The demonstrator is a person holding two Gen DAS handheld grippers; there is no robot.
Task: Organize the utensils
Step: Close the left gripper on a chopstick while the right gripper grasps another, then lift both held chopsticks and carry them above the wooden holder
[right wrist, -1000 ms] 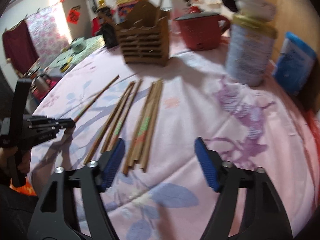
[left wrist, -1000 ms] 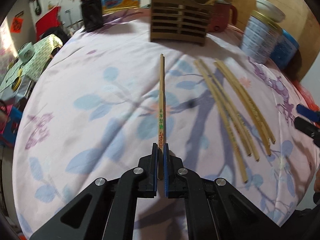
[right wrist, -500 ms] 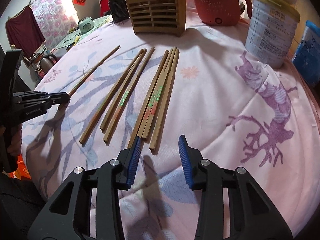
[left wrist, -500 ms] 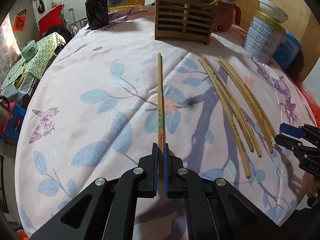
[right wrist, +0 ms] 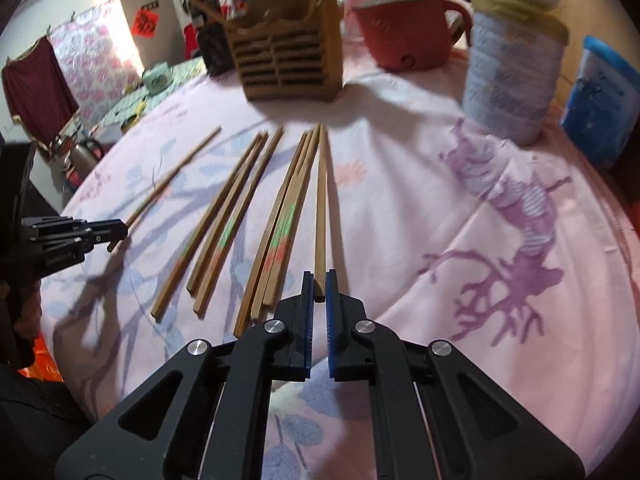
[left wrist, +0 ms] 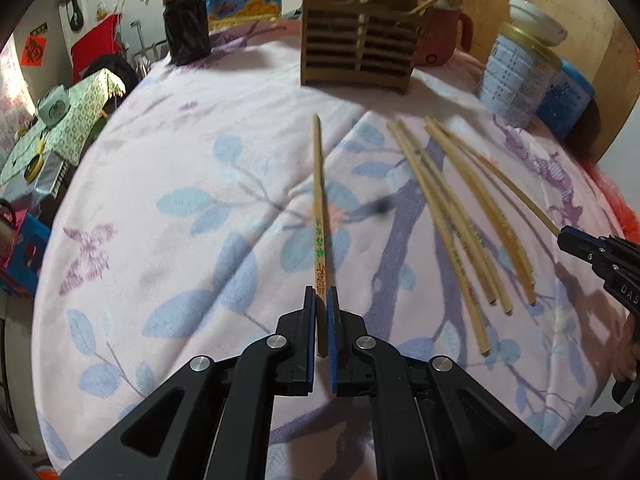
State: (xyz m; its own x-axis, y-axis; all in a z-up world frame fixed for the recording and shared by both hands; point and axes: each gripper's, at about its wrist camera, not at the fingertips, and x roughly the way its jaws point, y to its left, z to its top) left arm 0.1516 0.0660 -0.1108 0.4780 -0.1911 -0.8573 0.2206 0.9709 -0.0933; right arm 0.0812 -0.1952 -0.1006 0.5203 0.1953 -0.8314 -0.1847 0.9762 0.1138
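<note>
The left gripper [left wrist: 321,300] is clamped on the near end of a single chopstick [left wrist: 319,208], whose printed characters show just ahead of the blue pads; its butt end is hidden between the jaws, and whether its far tip rests on the floral tablecloth [left wrist: 180,200] or hangs just above it cannot be told. The right gripper [right wrist: 319,282] has just been closing and now pinches the near end of the rightmost chopstick [right wrist: 320,200] of the loose chopsticks [right wrist: 256,216] lying side by side on the cloth — only the very end sits between the pads. In the left view that gripper is cut off by the frame edge, with only its tip and part of a hand showing. The wooden slatted holder [right wrist: 286,58] stands at the far side of the table, beyond the chopsticks' tips; its inside is hard to make out, though a stick or two pokes up from it. Behind it a red pot [right wrist: 404,32] is partly covered, and the tall tin [right wrist: 512,76] and the blue container [right wrist: 600,100] are blurred — their labels cannot be read.
</note>
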